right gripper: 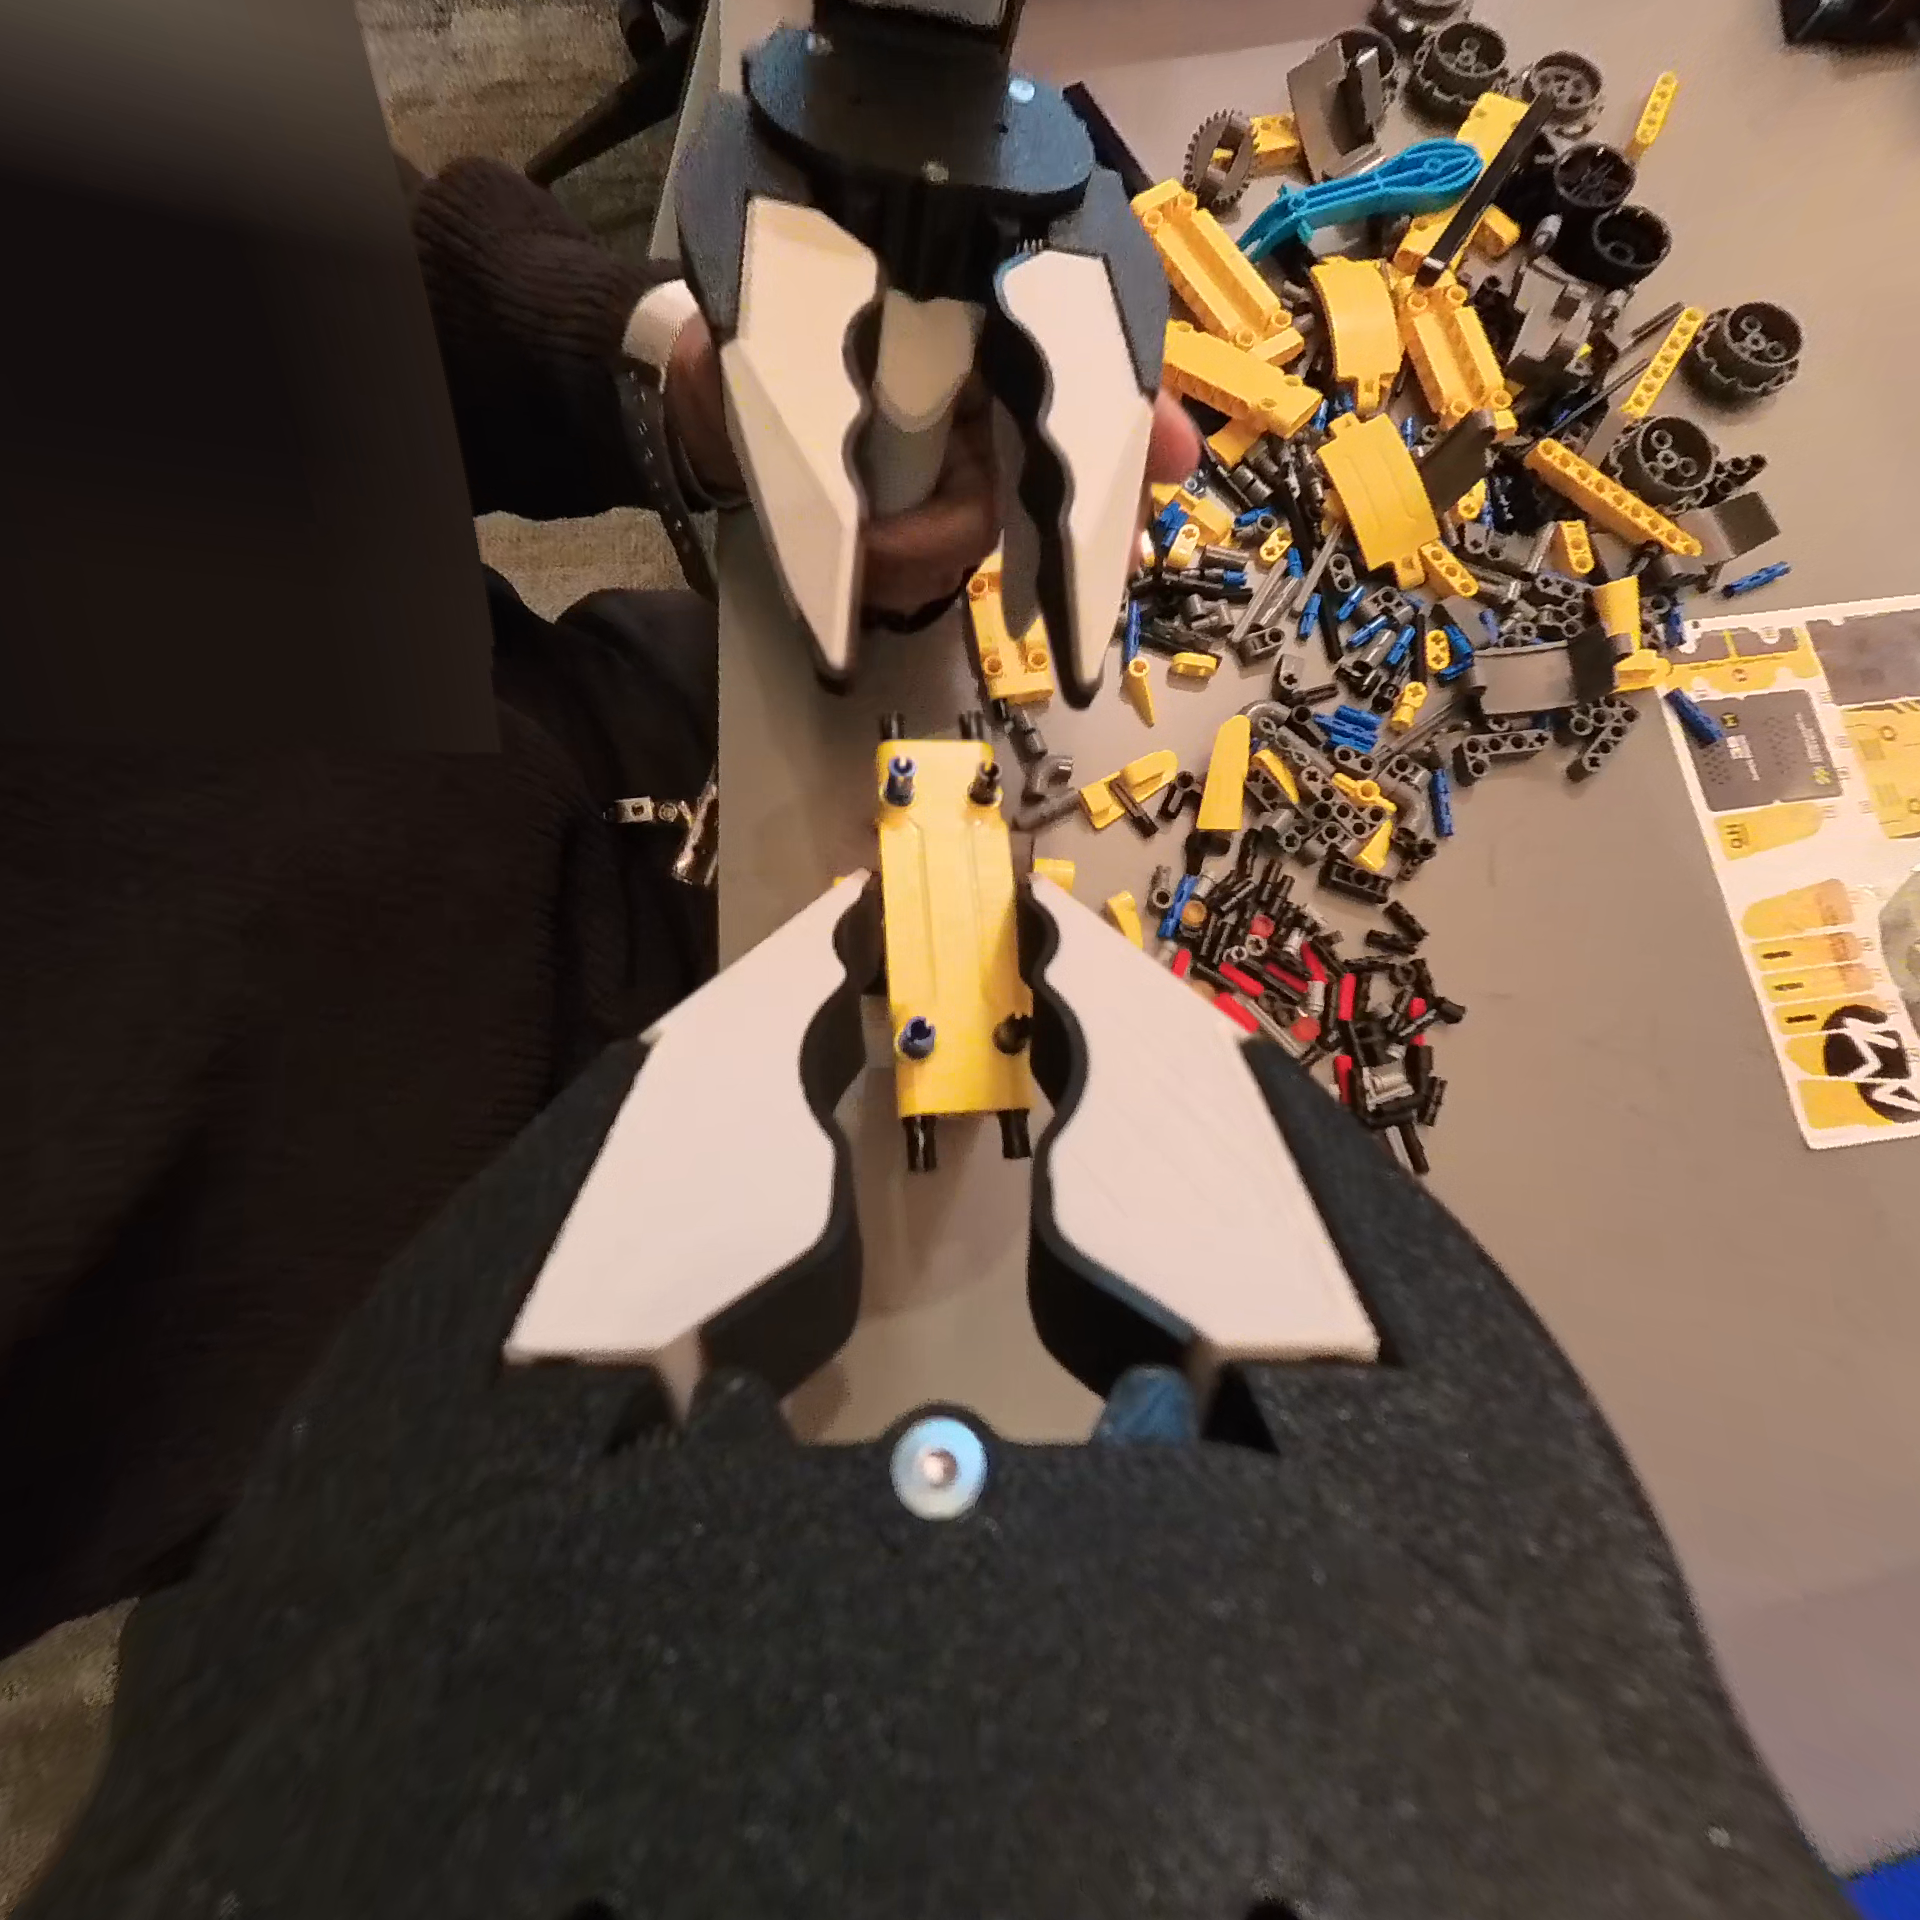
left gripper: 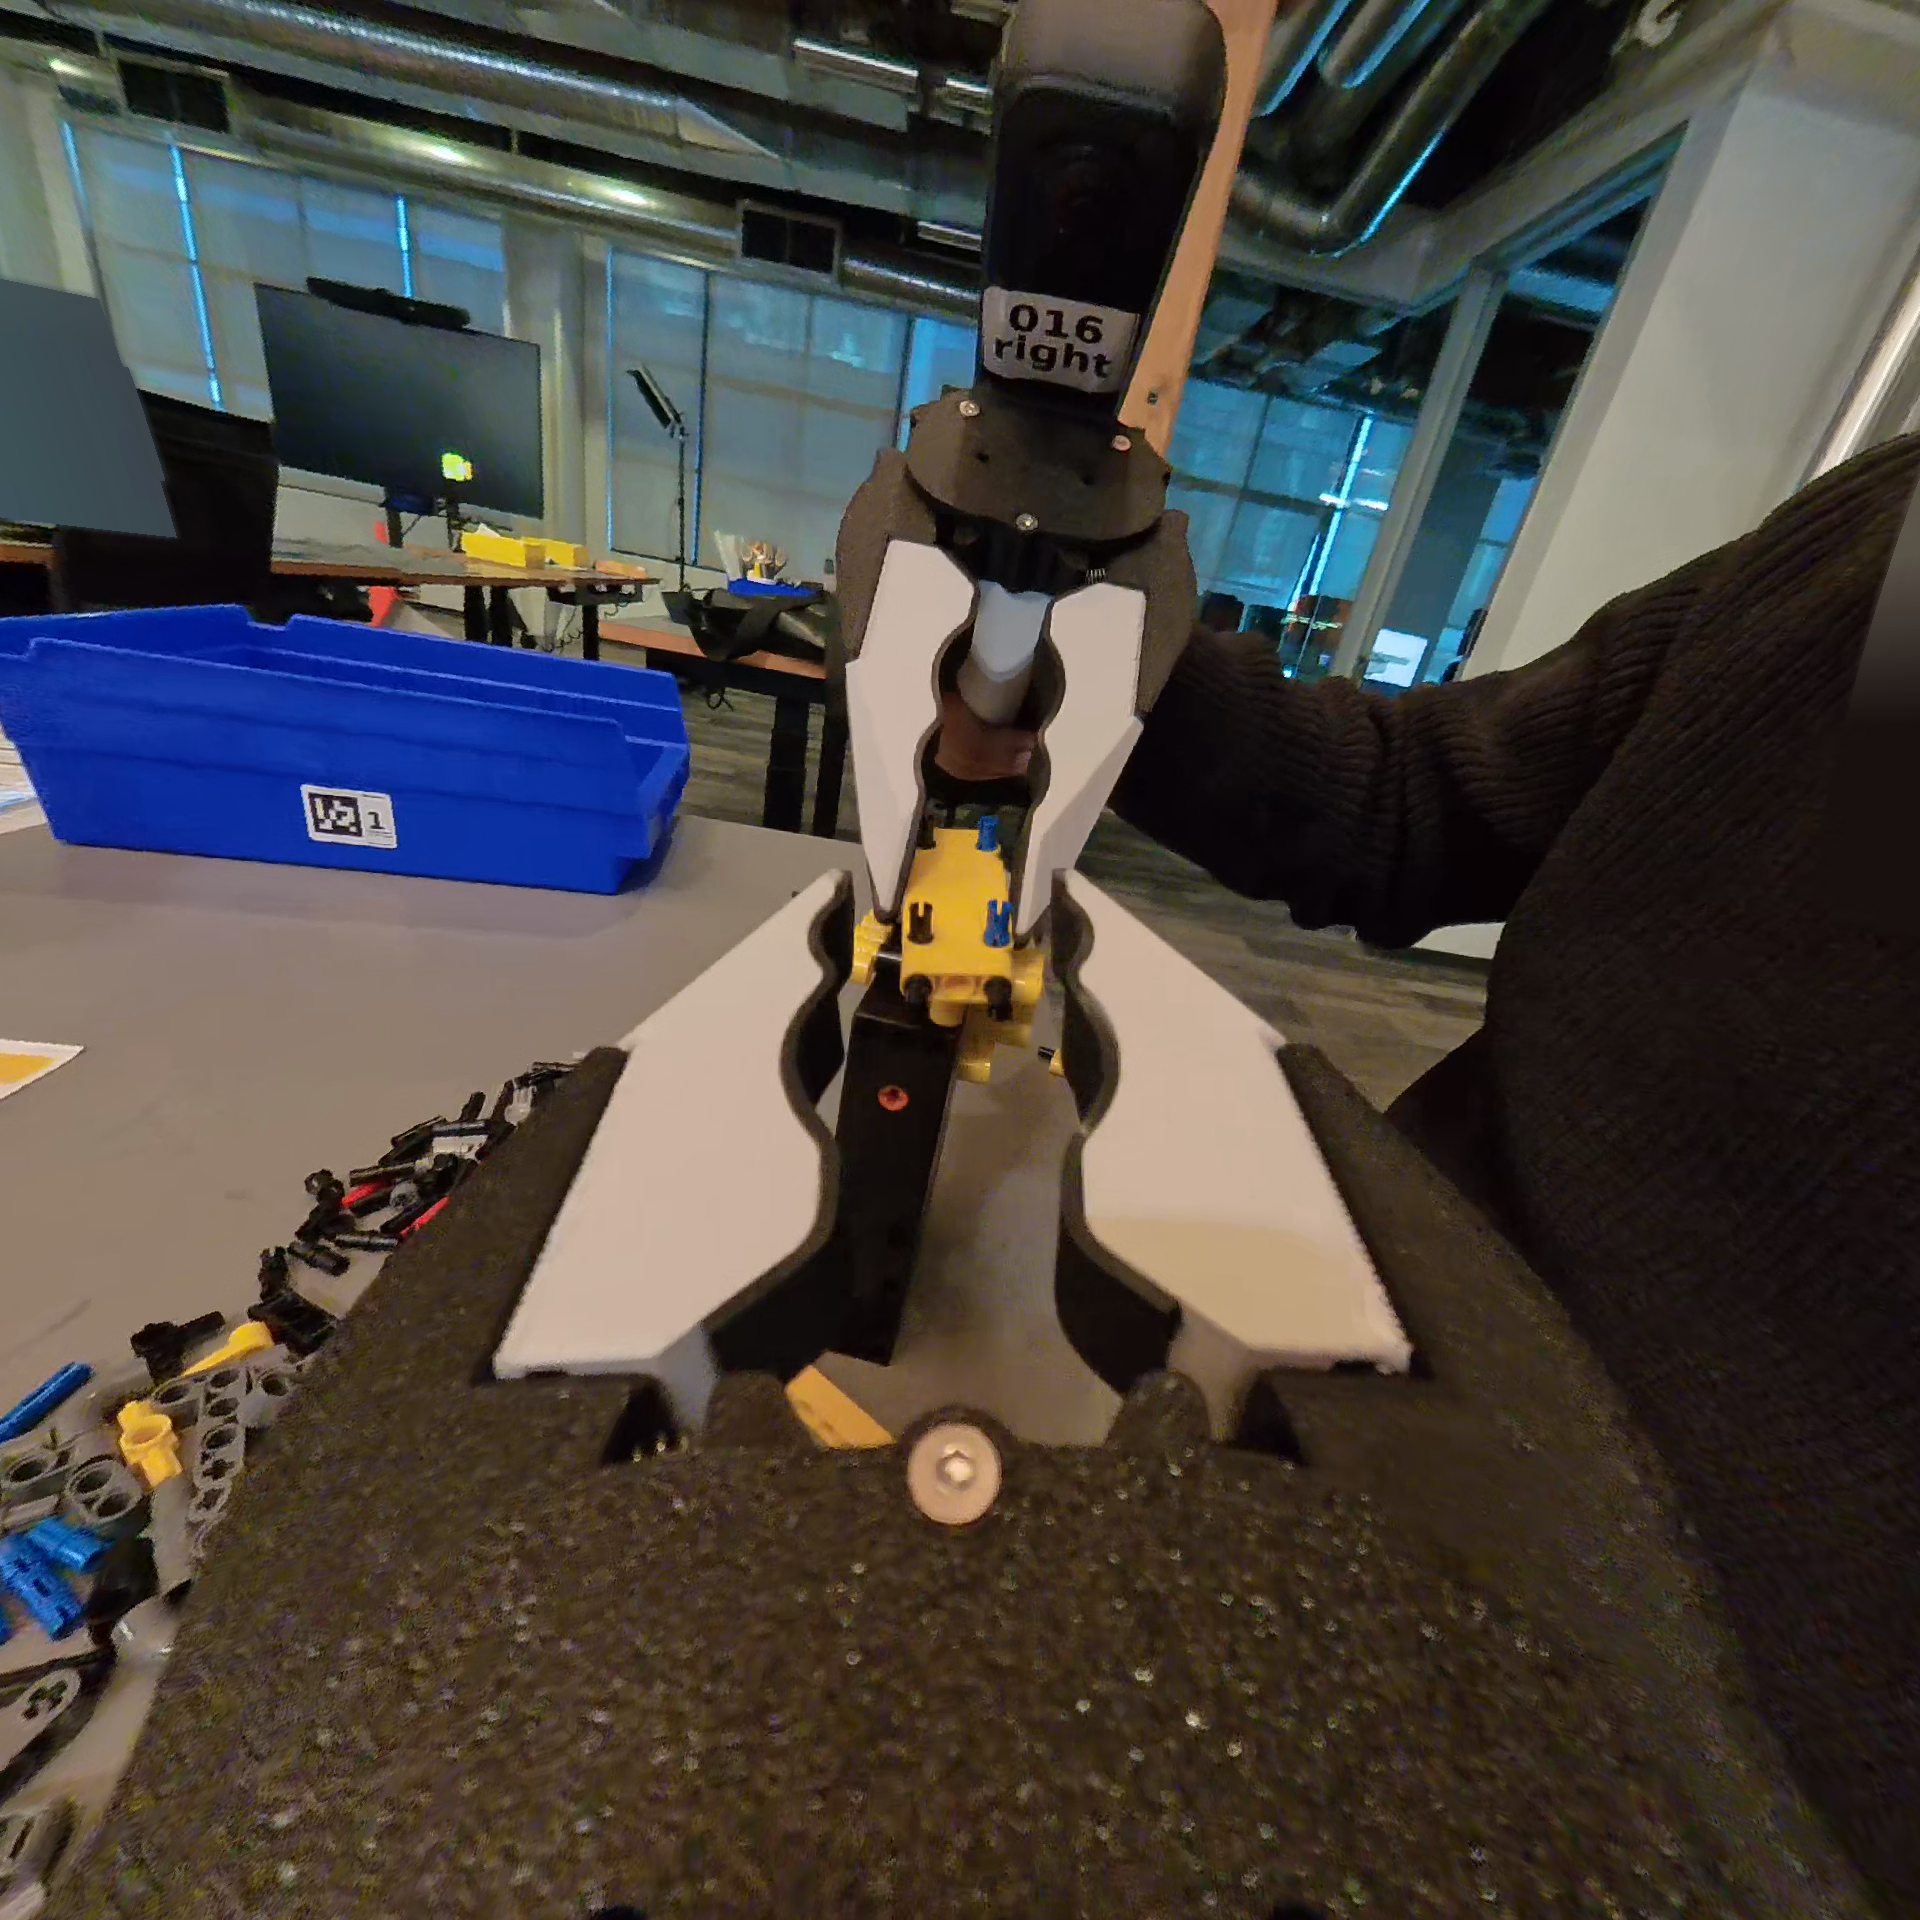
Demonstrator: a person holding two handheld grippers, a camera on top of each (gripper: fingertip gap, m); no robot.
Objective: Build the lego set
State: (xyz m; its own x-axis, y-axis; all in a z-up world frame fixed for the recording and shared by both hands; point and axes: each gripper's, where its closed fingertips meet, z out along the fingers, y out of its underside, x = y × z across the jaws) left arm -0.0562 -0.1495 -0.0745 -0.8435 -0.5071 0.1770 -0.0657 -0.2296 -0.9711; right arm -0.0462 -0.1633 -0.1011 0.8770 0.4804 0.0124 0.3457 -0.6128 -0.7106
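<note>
My right gripper (right gripper: 948, 883) is shut on a yellow brick assembly (right gripper: 945, 956) studded with blue and black pins, and holds it above the grey table's left edge. In the left wrist view the right gripper (left gripper: 956, 920) comes down from above with the yellow assembly (left gripper: 961, 940) in its fingertips. A black beam (left gripper: 894, 1164) runs from the assembly toward me, between the fingers of my left gripper (left gripper: 951, 894). A gap shows beside the beam, so the left gripper is open. In the right wrist view the left gripper (right gripper: 956, 675) is open just beyond the assembly's far end.
A big pile of yellow, black, blue and red building parts (right gripper: 1403, 468) covers the table to the right, and also shows in the left wrist view (left gripper: 312, 1299). A sticker sheet (right gripper: 1808, 831) lies at far right. A blue bin (left gripper: 343, 727) stands at back left. A dark sleeve (left gripper: 1558, 779) is at right. The grippers are tip to tip, or close to it.
</note>
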